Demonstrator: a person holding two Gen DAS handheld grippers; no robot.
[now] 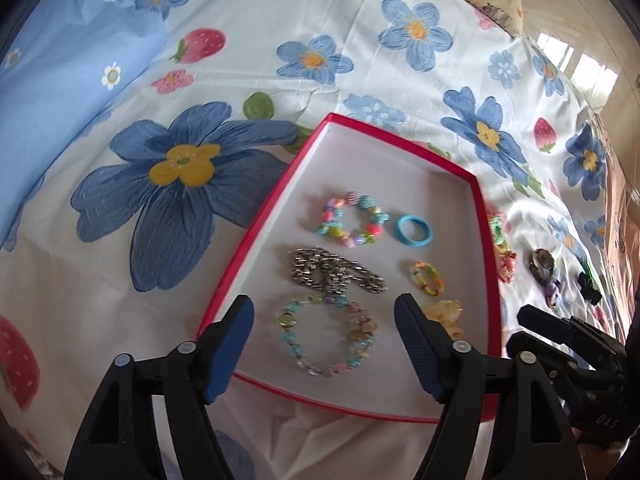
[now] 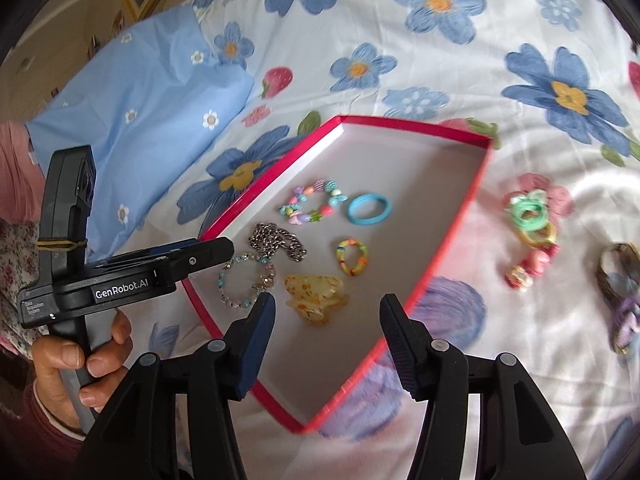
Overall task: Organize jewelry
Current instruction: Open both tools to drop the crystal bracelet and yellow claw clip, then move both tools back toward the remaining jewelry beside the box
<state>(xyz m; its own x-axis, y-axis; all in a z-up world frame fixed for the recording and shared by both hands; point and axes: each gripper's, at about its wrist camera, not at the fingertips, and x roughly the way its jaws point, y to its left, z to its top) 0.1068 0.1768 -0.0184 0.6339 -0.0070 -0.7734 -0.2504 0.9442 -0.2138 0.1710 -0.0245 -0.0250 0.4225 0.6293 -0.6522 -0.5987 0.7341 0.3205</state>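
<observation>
**Q:** Where is the jewelry?

**A:** Most lies in a shallow red-rimmed cardboard tray (image 2: 476,184) on the floral bedsheet (image 2: 520,12): a pastel beaded bracelet (image 2: 310,203), a blue ring-shaped hair tie (image 2: 369,209), a silver chain (image 2: 276,242) and an amber plastic hair claw (image 2: 314,294). A loose cluster of green and pink hair ties (image 2: 530,232) sits outside on the sheet, right of the tray.

**Q:** Which of your jaws is nearer it?

**A:** My right gripper (image 2: 328,322), jaws wide and empty; the cluster lies ahead and right. My left gripper (image 1: 324,322), also wide and empty, hovers over the tray.

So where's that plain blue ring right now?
The blue ring lies inside the red-edged box, on its right side, just right of the colourful bead bracelet and above the small rainbow band.
</observation>
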